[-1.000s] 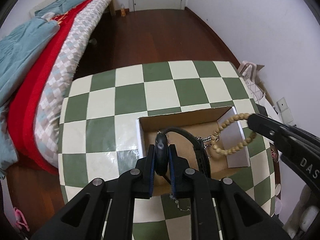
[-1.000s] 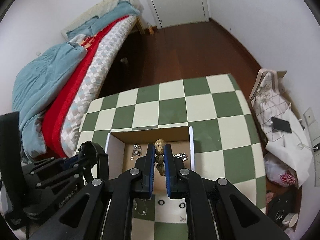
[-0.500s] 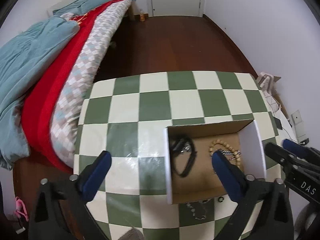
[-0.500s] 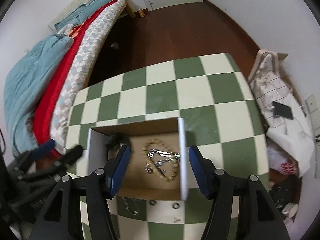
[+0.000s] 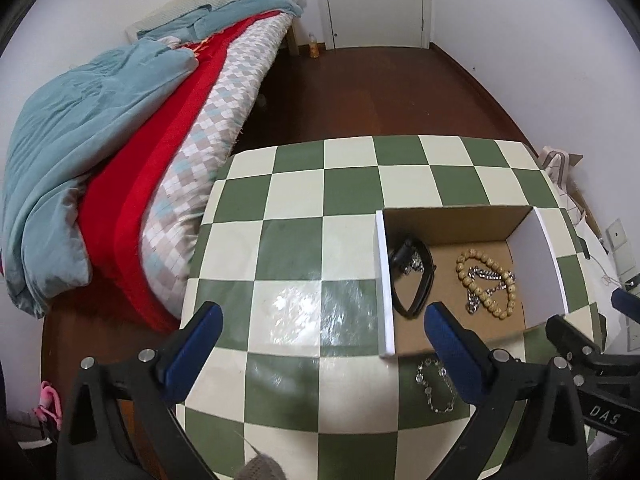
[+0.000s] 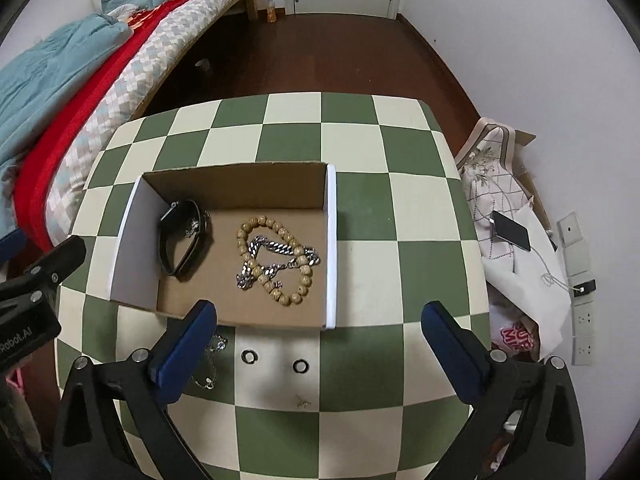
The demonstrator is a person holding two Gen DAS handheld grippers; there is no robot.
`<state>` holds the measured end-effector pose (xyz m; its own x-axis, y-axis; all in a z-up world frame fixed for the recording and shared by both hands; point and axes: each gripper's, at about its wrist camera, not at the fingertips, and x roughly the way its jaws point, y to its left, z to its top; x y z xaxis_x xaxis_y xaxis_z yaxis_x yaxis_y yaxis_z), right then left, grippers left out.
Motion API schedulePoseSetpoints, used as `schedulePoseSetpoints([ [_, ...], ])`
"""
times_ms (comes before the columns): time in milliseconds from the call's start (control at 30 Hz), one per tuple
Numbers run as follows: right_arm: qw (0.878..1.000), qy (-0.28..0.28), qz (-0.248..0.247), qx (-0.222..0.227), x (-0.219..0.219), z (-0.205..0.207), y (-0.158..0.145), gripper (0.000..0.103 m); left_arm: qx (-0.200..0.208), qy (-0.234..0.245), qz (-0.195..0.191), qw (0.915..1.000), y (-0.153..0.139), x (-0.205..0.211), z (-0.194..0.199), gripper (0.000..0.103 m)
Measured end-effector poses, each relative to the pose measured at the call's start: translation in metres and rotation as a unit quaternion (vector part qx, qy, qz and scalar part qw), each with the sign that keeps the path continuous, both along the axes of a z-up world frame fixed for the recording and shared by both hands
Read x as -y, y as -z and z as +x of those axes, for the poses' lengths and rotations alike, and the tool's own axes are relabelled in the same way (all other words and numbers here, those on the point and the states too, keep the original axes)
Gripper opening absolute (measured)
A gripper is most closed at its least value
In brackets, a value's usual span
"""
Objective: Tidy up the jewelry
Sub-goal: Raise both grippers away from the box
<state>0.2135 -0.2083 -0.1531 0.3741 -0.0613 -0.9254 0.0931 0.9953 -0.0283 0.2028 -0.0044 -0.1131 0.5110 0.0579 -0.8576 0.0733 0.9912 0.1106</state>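
An open cardboard box (image 6: 327,240) (image 5: 383,280) stands on the checkered table. In it lie a black watch band (image 6: 168,216) (image 5: 401,254), a wooden bead bracelet (image 6: 276,226) (image 5: 480,258) and a silver chain (image 6: 280,247) (image 5: 486,274) across the beads. My left gripper (image 5: 322,316) is wide open and empty, left of the box. My right gripper (image 6: 320,312) hangs over the box's near edge; its jaws are opening, with nothing between them. Two small rings (image 6: 248,356) (image 6: 300,366) and a thin chain (image 6: 210,376) (image 5: 434,392) lie on the table in front of the box.
A tiny charm (image 6: 303,401) lies near the front squares of the table (image 6: 360,140). A bed with red and blue covers (image 5: 120,160) runs along the left. Bags and a phone (image 6: 512,230) sit on the floor at the right.
A second ago the left gripper was shut on the black band and the right on the bead bracelet above the box. Both have opened; the two pieces now lie in the box.
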Motion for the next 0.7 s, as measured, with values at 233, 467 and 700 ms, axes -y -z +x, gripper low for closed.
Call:
schedulePoseSetpoints([
  [233, 0.999, 0.019, -0.013, 0.031, -0.001, -0.030, -0.012, 0.103, 0.012, -0.002, -0.008, 0.9999, -0.004, -0.002, -0.026, 0.103],
  [467, 0.997, 0.027, -0.034, 0.066, 0.001, -0.061, -0.036, 0.103, 0.042, 0.000, -0.024, 0.9988, -0.026, 0.003, -0.054, 0.103],
  [700, 0.993, 0.030, -0.050, 0.107, 0.000, -0.093, -0.068, 0.103, 0.073, 0.013, -0.043, 0.9963, -0.055, 0.005, -0.083, 0.103],
])
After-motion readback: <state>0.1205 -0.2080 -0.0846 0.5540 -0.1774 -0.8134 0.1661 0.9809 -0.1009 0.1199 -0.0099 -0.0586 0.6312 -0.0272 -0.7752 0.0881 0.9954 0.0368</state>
